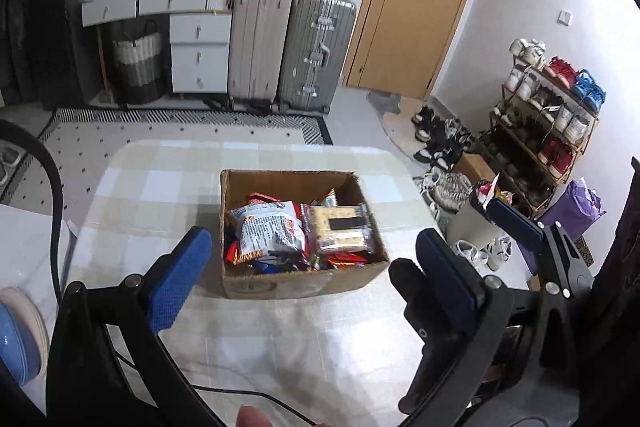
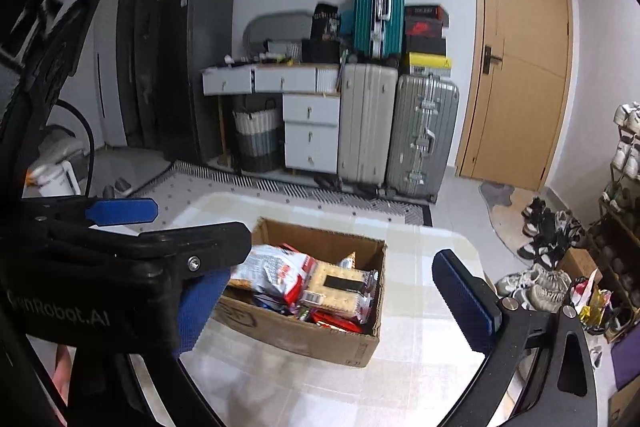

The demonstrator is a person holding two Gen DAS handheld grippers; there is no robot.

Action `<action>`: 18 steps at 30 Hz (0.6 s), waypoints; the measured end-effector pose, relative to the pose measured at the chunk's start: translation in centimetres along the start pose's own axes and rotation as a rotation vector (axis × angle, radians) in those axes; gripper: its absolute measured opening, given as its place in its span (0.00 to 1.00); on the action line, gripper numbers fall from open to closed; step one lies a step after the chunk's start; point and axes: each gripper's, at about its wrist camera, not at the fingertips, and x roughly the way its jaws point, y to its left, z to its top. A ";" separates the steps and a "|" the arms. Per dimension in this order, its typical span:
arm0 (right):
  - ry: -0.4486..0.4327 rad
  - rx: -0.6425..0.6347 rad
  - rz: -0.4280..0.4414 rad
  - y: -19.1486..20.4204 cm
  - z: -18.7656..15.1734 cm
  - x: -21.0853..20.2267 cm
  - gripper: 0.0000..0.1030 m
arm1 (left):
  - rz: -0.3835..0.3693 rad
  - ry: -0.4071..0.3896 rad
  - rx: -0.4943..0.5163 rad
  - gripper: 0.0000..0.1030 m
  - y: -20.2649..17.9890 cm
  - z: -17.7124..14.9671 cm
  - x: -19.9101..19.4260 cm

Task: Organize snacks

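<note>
Left tool (image 1: 308,251) spread wide above snack box (image 1: 304,279), right tool (image 2: 332,291) beside, empty.

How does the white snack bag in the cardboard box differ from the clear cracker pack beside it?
The white snack bag is opaque, puffy and crinkled, printed in red and black; the cracker pack is transparent, flat and blocky, showing pale square crackers and a black label. The bag lies left, the pack right. Both lie on top in the cardboard box, untouched by either tool.

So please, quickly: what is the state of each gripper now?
Left gripper: open, holding nothing, in front of the box.
Right gripper: open, holding nothing.
</note>
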 end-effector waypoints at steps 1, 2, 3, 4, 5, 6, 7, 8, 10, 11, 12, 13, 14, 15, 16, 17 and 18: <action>-0.016 -0.001 0.001 0.1 0.0 -1.1 1.00 | 0.005 -0.013 0.006 0.99 -0.4 -0.2 -1.3; -0.028 -0.002 0.001 0.3 0.0 -2.1 1.00 | 0.013 -0.028 0.016 0.99 -0.8 -0.5 -2.7; -0.041 0.000 0.000 0.5 0.0 -3.3 1.00 | 0.020 -0.043 0.024 0.99 -1.3 -0.8 -3.9; -0.055 0.002 0.000 0.6 -0.1 -4.5 1.00 | 0.029 -0.064 0.030 0.99 -1.6 -1.1 -5.4; -0.068 0.000 -0.001 0.9 -0.2 -5.7 1.00 | 0.040 -0.083 0.039 0.99 -2.1 -1.6 -7.0; -0.087 -0.003 0.000 1.2 -0.4 -7.2 1.00 | 0.049 -0.098 0.046 0.99 -2.4 -1.8 -8.3; -0.101 -0.005 0.002 1.4 -0.5 -8.5 1.00 | 0.061 -0.117 0.056 0.99 -2.9 -2.3 -9.8; -0.112 -0.008 0.002 1.6 -0.8 -9.7 1.00 | 0.076 -0.137 0.069 0.99 -3.5 -2.9 -11.7; -0.145 -0.019 0.007 2.3 -1.2 -12.6 1.00 | 0.091 -0.168 0.082 0.99 -4.2 -3.8 -14.9; -0.162 -0.024 0.012 2.6 -1.5 -14.0 1.00 | 0.098 -0.182 0.086 0.99 -4.5 -4.6 -16.7; -0.176 -0.033 0.019 3.1 -1.9 -15.5 1.00 | 0.104 -0.194 0.087 0.99 -4.6 -5.3 -18.1; -0.192 -0.045 0.023 3.6 -2.4 -17.2 1.00 | 0.113 -0.213 0.088 0.99 -4.9 -6.2 -19.7; -0.204 -0.054 0.023 4.1 -2.8 -18.4 1.00 | 0.124 -0.235 0.089 0.99 -5.0 -7.4 -21.5; -0.218 -0.067 0.028 4.8 -3.4 -19.9 1.00 | 0.133 -0.254 0.084 0.99 -5.1 -8.4 -22.9; -0.231 -0.075 0.024 5.3 -4.0 -21.2 1.00 | 0.141 -0.276 0.077 0.99 -5.1 -9.6 -24.5; -0.244 -0.080 0.025 5.9 -4.5 -22.4 1.00 | 0.148 -0.291 0.075 0.99 -5.2 -10.9 -26.1; -0.250 -0.084 0.027 6.5 -5.3 -23.6 1.00 | 0.154 -0.296 0.072 0.99 -5.2 -11.8 -27.0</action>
